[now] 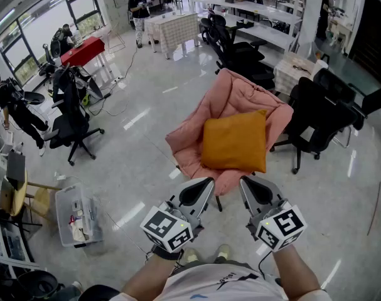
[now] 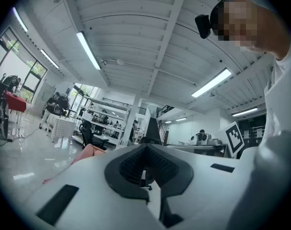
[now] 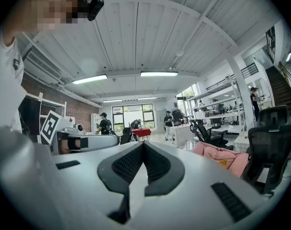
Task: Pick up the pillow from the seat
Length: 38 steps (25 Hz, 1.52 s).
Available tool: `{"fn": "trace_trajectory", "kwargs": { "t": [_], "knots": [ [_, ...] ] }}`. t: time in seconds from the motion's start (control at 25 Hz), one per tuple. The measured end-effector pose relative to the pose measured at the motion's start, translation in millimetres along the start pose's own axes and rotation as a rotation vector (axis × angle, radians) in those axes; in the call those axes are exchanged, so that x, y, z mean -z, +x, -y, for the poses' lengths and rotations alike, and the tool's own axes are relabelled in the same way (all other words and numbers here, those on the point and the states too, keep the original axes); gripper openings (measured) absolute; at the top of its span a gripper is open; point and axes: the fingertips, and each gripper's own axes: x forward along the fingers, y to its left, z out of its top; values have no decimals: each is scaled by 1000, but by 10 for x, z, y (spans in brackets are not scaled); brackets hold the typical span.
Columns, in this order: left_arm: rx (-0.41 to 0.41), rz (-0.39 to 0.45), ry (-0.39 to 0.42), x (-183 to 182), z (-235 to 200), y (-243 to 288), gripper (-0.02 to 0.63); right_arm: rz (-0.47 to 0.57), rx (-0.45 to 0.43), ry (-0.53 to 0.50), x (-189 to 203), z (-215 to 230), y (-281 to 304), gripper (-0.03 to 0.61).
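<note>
An orange square pillow [image 1: 234,141] lies on the seat of a pink padded chair [image 1: 240,89] in the middle of the head view. My left gripper [image 1: 201,187] and right gripper [image 1: 248,185] are side by side just short of the chair's front edge, close to my body. Both are shut and hold nothing. In the left gripper view the left gripper [image 2: 146,147] points up and forward, with only a strip of the pink chair [image 2: 87,152] showing. The right gripper [image 3: 143,145] has the pink chair [image 3: 217,155] and a corner of the pillow [image 3: 223,163] off to its right.
Black office chairs [image 1: 322,115] stand right of the pink chair, with more behind it. Another black chair [image 1: 71,121] stands at the left. A clear plastic bin [image 1: 77,215] sits on the floor at the lower left. A red table [image 1: 83,50] and several people are farther off.
</note>
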Motion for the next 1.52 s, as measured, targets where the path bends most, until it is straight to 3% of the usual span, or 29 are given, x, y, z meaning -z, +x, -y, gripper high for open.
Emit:
{"fn": "trace_trajectory", "kwargs": {
  "t": [0.36,0.84,1.24,1.52],
  "knots": [
    [7,-9,-7,81,143,133,10,0,-16,4,-3,72,-110,14],
    [26,-7,-1,146,354,460,11,117,-47,92,-148,462,-376,20],
    [25,-50,15,305,656,903,11,102,-29,154,-39,1031,-677,130],
    [43,-72,-6,501,385,1180,11,65,5,206,198,1388,-411,164]
  ]
}}
